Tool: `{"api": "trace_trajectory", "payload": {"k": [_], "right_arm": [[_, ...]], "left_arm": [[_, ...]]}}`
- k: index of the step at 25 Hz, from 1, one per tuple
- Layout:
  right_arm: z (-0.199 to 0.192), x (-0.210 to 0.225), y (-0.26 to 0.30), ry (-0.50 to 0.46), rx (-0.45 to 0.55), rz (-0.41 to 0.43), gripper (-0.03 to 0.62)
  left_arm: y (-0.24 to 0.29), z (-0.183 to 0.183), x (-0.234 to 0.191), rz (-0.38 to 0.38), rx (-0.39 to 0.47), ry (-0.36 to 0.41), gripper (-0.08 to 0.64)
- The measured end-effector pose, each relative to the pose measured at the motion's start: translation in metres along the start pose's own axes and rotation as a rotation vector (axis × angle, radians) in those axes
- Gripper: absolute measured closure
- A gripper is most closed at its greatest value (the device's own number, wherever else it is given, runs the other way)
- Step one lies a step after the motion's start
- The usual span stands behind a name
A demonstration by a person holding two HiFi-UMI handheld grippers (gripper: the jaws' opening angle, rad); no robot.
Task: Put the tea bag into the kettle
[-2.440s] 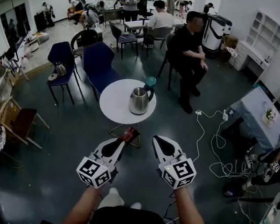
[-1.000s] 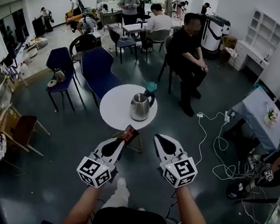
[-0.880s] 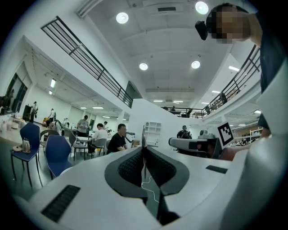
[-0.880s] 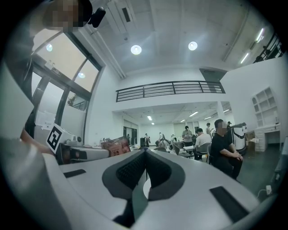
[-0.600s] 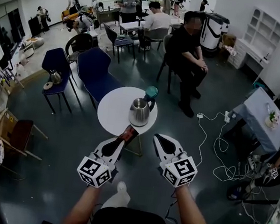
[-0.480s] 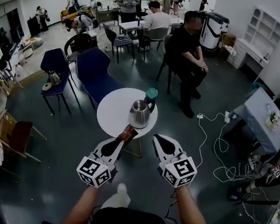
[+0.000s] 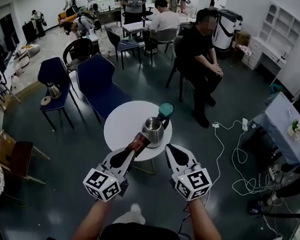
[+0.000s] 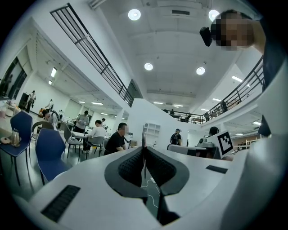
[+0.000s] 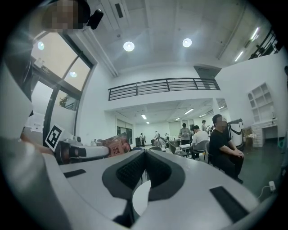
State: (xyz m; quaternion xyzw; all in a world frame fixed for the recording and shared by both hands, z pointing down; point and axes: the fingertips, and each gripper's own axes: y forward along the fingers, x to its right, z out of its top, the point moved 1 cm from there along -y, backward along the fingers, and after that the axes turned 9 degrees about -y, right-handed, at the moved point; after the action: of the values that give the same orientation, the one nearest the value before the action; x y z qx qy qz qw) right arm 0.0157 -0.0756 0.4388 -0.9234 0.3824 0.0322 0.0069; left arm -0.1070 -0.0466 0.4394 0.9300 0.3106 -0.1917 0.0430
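A steel kettle [image 7: 152, 131] with a teal-topped handle [image 7: 165, 110] stands on the near right part of a small round white table [image 7: 122, 123]; from here I cannot tell whether it is uncovered. My left gripper [image 7: 134, 147] is shut on a red tea bag packet [image 7: 139, 141], held over the table's near edge just left of the kettle. In the left gripper view the packet shows only as a thin edge [image 8: 143, 135] between the shut jaws of the left gripper [image 8: 144, 149]. My right gripper [image 7: 170, 149] is shut on nothing, just short of the table. The right gripper view shows the packet [image 9: 117, 144] beside the right gripper [image 9: 144, 152].
Two blue chairs [image 7: 97, 84] stand behind the table on the left. A person in black [image 7: 201, 52] sits on a chair beyond it. White cables [image 7: 233, 155] trail over the floor at the right, near a table with a light cloth [image 7: 284, 120].
The table and kettle have come closer to both grippers as I walked forward. The tea bag packet now overlaps the table's near edge beside the kettle. Both grippers stay shut.
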Motion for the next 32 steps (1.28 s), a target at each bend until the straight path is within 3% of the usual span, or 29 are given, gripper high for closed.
{"api": "trace_trajectory", "payload": {"k": [15,32], "right_arm": [[0.005,0.015,0.082,-0.02,-0.031,-0.047,0.574],[-0.007,0.028,0.116,-0.016,-0.045,-0.028,0.574]], "left_arm": [[0.032,0.023,-0.084,-0.053,-0.036,-0.032,0.532],[0.054,0.008,-0.119,-0.044,-0.088,-0.05,0.532]]}}
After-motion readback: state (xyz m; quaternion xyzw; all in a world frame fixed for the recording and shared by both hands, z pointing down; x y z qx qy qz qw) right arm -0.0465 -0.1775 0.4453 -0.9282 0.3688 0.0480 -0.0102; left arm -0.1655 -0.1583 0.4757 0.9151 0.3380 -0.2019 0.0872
